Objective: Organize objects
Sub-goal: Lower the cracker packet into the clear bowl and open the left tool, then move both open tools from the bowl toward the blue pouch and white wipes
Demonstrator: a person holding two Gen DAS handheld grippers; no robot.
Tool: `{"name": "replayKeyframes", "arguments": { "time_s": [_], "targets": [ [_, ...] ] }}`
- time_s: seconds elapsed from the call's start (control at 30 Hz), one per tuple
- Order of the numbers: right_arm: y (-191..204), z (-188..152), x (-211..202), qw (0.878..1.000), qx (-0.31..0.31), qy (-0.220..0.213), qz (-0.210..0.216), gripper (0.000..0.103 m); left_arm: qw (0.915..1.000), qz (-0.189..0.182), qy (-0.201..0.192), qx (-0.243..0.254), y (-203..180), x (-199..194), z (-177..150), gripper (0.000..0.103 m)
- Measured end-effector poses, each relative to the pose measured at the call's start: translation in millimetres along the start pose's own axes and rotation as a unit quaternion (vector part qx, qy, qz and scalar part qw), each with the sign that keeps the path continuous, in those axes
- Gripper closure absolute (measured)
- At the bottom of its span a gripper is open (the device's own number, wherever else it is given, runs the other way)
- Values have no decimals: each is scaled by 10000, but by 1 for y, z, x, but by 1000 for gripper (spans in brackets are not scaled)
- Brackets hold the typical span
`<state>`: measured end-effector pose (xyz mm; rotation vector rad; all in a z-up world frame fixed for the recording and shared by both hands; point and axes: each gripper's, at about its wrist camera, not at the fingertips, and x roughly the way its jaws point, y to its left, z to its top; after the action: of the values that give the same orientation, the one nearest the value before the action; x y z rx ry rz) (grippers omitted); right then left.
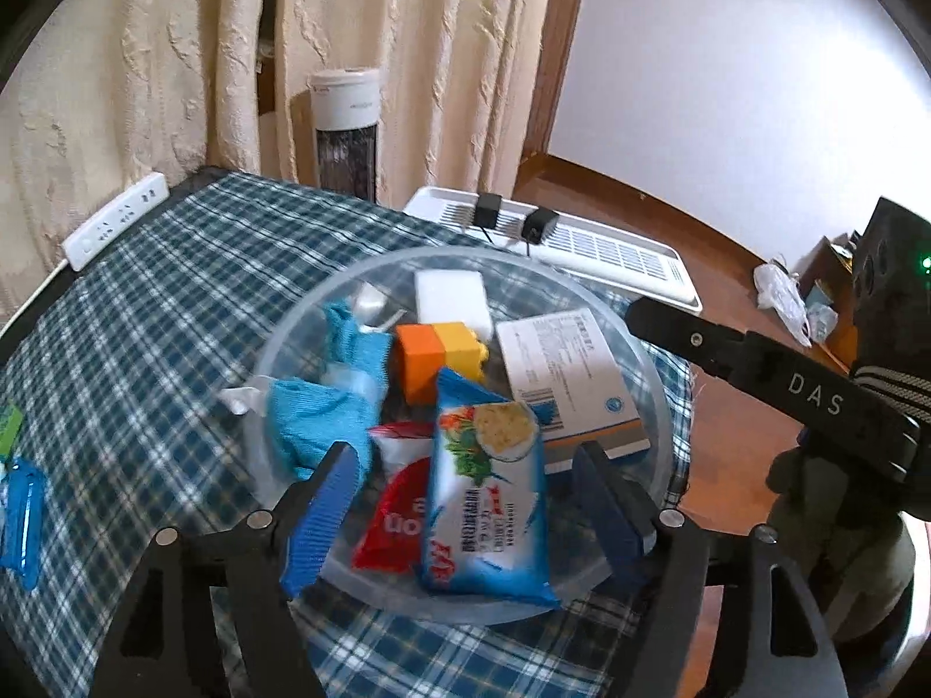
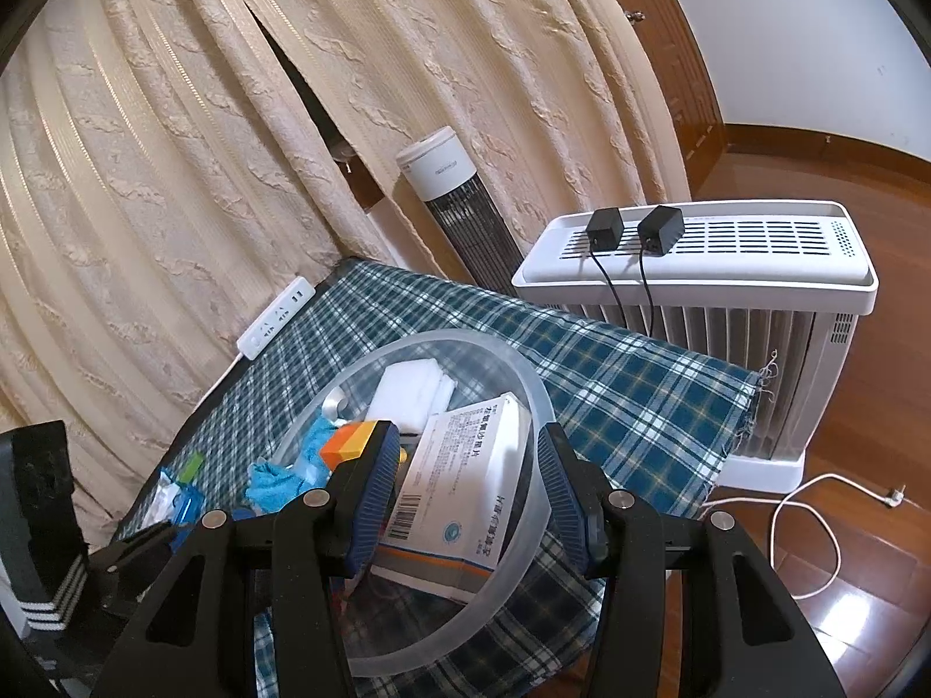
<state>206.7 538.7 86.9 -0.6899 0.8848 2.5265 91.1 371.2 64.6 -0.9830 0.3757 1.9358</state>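
Note:
A clear plastic bowl [image 1: 651,384] sits on the plaid cloth and holds several items: a blue-white cracker packet [image 1: 489,500], a red packet [image 1: 395,523], a blue cloth [image 1: 314,419], an orange and yellow block [image 1: 436,355], a white sponge [image 1: 451,302] and a white medicine box [image 1: 570,372]. My left gripper [image 1: 465,500] is open above the bowl's near side, with the cracker packet between its fingers but not gripped. My right gripper [image 2: 465,494] is open over the medicine box [image 2: 459,488] inside the bowl [image 2: 538,395].
A white power strip [image 1: 113,221] lies at the cloth's far left edge. Blue and green small items [image 1: 20,500] lie on the cloth at left. A white heater [image 2: 727,291] with two black adapters stands beyond the table, a tower fan [image 2: 459,203] by the curtain.

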Motion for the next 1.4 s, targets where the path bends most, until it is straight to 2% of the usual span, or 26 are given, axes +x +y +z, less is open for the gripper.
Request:
{"name": "replayKeyframes", "arguments": {
  "time_s": [0.4, 0.53, 0.87, 1.1, 1.4],
  "targets": [
    [15, -10, 3, 9999, -90, 88, 60, 52, 9989, 358, -57, -302, 29, -20, -22, 22],
    [27, -11, 4, 9997, -181, 99, 95, 52, 9986, 374, -43, -358, 33, -21, -26, 20],
    [35, -12, 0, 9997, -212, 117, 96, 52, 9985, 445, 92, -310, 31, -11, -40, 20],
    [35, -10, 0, 9996, -216, 127, 94, 52, 9981, 469, 120, -387, 32, -5, -37, 20],
    [33, -10, 2, 9997, -203, 139, 87, 52, 9989, 394, 146, -217, 16, 4, -33, 15]
  ]
}}
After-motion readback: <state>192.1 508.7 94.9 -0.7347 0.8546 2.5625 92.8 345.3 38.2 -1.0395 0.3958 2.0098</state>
